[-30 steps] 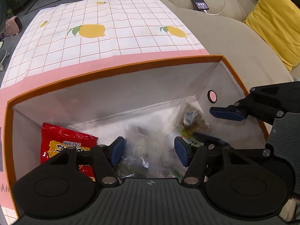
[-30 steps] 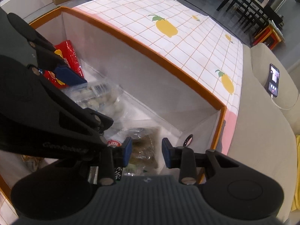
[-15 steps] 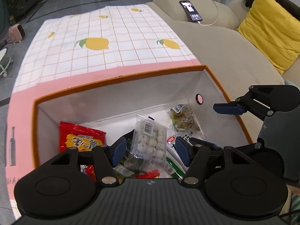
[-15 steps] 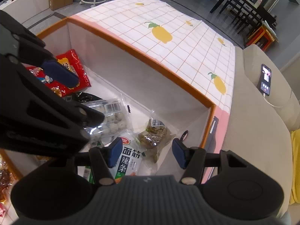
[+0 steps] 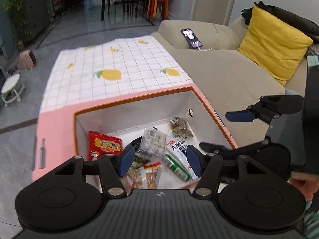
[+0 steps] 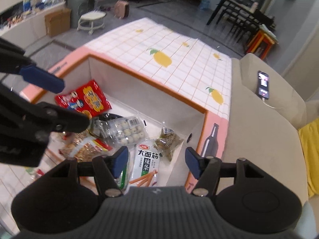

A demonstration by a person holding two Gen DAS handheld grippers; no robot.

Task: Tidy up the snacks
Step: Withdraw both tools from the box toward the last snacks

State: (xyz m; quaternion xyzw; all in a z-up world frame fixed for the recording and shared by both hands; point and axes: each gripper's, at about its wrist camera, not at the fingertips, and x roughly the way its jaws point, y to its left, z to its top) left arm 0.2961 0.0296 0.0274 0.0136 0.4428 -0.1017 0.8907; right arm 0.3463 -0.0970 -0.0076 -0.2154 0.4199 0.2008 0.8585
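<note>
An orange-rimmed white box (image 5: 131, 98) (image 6: 147, 79) holds several snacks. Among them are a red bag (image 5: 104, 145) (image 6: 85, 99), a clear pack of white balls (image 5: 153, 141) (image 6: 124, 131) and a white packet with green print (image 5: 178, 149) (image 6: 147, 159). A small brown-green packet (image 5: 179, 126) (image 6: 168, 141) lies in the right corner. My left gripper (image 5: 159, 159) hangs open above the box, empty. My right gripper (image 6: 156, 160) (image 5: 225, 131) hovers over the box's right side, its jaws opening with nothing between them.
The box stands on a pink-edged cloth with lemon print (image 5: 119, 69). A beige sofa (image 5: 229, 75) runs along the right, with a phone (image 5: 191, 38) on a cable and a yellow cushion (image 5: 273, 45). A white stool (image 6: 91, 20) stands on the floor beyond.
Both grippers have risen up and back out of the box. The right jaws have widened from around the brown-green packet, which now lies loose in the box.
</note>
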